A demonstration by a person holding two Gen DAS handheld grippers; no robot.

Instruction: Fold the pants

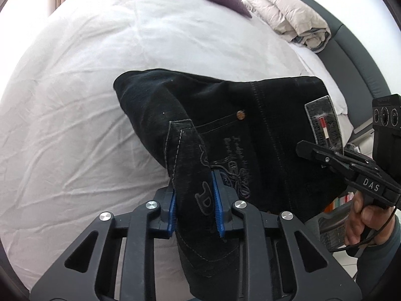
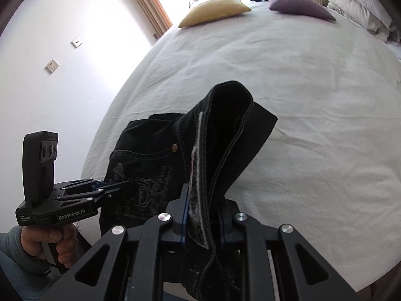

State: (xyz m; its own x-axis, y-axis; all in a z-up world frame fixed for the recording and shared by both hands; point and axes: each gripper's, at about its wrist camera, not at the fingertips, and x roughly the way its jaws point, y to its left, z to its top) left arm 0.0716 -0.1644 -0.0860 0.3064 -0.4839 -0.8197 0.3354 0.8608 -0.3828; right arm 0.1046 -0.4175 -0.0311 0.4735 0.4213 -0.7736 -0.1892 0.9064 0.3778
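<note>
Black jeans [image 1: 250, 130] with grey stitching, a copper rivet and an embroidered back pocket are held up over the near edge of a white bed [image 1: 87, 100]. My left gripper [image 1: 195, 193] is shut on a hemmed edge of the jeans between its blue pads. My right gripper [image 2: 203, 215] is shut on the waistband with the grey label patch [image 2: 198, 175]. The right gripper also shows in the left wrist view [image 1: 315, 153], at the waistband patch. The left gripper shows in the right wrist view [image 2: 117, 185], at the pocket side of the jeans [image 2: 150, 155].
A yellow cushion [image 2: 215, 10] and a purple cushion [image 2: 298, 7] lie at the far end of the bed. A folded beige duvet [image 1: 285, 12] lies at the far right against a dark grey headboard [image 1: 356, 57]. A white wall with sockets [image 2: 52, 66] stands left.
</note>
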